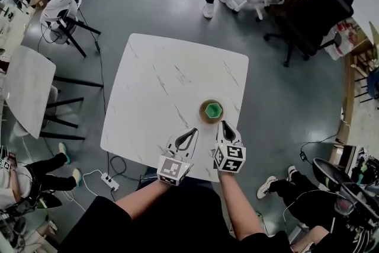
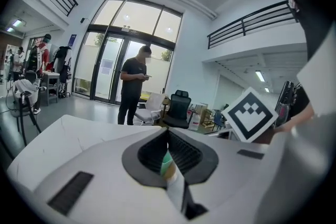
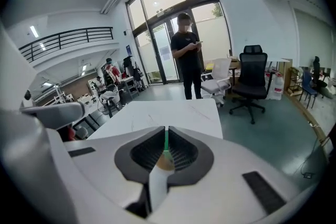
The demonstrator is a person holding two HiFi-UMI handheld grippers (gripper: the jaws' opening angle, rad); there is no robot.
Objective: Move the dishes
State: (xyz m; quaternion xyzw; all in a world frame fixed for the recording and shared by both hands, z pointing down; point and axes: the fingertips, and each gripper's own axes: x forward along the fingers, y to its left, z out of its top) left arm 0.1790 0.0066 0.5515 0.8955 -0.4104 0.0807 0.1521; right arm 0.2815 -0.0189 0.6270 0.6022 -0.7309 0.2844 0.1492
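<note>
While both grippers hang over the near edge of the counter (image 1: 160,77), I find the left gripper (image 1: 193,130) with its fingers (image 2: 152,153) together and nothing between them. The right gripper (image 1: 224,123) shows its fingers (image 3: 181,152) likewise together and empty. A green cup (image 1: 212,109) sits on a brown saucer (image 1: 203,117) just ahead of the right gripper. I cannot tell whether they touch.

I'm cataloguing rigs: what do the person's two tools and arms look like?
The left tool and right tool are light grey wedges with dark ribbed jaw linings, each carrying a white cube with black square markers. The person wears a black top.
</note>
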